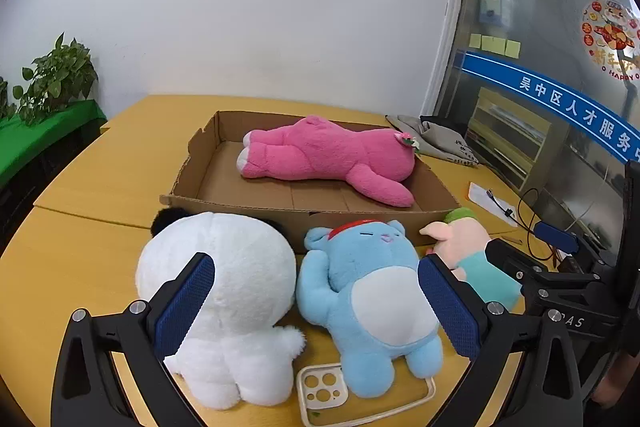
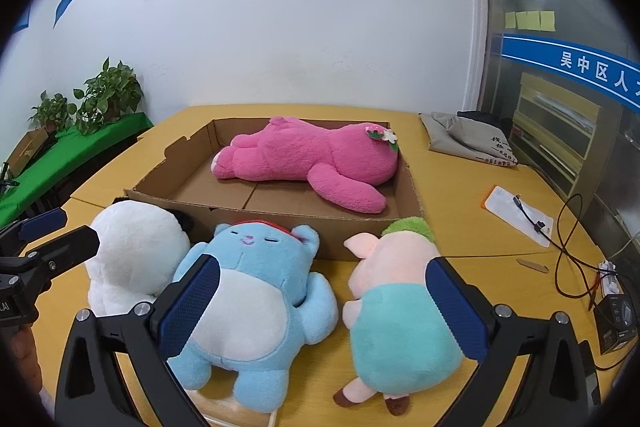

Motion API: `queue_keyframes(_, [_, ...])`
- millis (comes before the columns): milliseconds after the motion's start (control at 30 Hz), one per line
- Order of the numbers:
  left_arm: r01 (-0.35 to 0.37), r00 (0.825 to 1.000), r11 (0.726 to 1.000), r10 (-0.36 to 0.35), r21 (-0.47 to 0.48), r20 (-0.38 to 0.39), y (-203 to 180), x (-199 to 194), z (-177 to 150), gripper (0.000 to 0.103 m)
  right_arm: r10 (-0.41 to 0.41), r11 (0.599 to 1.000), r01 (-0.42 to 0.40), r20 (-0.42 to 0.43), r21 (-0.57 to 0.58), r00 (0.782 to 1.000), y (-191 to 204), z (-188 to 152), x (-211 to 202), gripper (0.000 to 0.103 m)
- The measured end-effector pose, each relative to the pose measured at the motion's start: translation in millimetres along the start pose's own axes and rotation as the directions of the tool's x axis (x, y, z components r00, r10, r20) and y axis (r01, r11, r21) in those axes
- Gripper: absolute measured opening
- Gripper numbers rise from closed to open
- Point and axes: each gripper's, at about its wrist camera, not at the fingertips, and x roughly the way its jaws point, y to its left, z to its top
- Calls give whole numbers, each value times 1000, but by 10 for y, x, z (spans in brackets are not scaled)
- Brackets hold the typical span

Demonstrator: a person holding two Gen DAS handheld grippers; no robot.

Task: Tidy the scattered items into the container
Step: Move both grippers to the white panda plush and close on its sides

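Left tongs (image 1: pixel 316 301): spread, empty, blue toy (image 1: pixel 370 301) between them, its long axis near-to-far. Right tongs (image 2: pixel 320 307): spread, empty, nearer the pig (image 2: pixel 394 311). Box (image 1: pixel 240 205): just beyond both.

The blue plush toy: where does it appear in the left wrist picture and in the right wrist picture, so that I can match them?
Left wrist view: the blue plush toy lies low and centre-right, between the white plush and the pink pig plush.
Right wrist view: it lies low and centre-left, between the same two.
Shared landmark: the cardboard box just behind it, holding the pink bear.
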Motion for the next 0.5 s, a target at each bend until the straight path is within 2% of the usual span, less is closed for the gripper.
queue_keyframes(267, [-3,1000,999,3,-33,-23,290,16,-16,103,40,999,-40,-12,-21,999,126,-15,47,103])
queue_keyframes(433, [36,997,998,-39,-44,-65,571,107,-32,103,117,989,-121,-46,-87,992,374,-83,120,103])
queue_keyframes(500, [60,994,995,-67,-75,-91,745,180,-38,103,167,978,-173,-59,-117,984,526,-118,149,103])
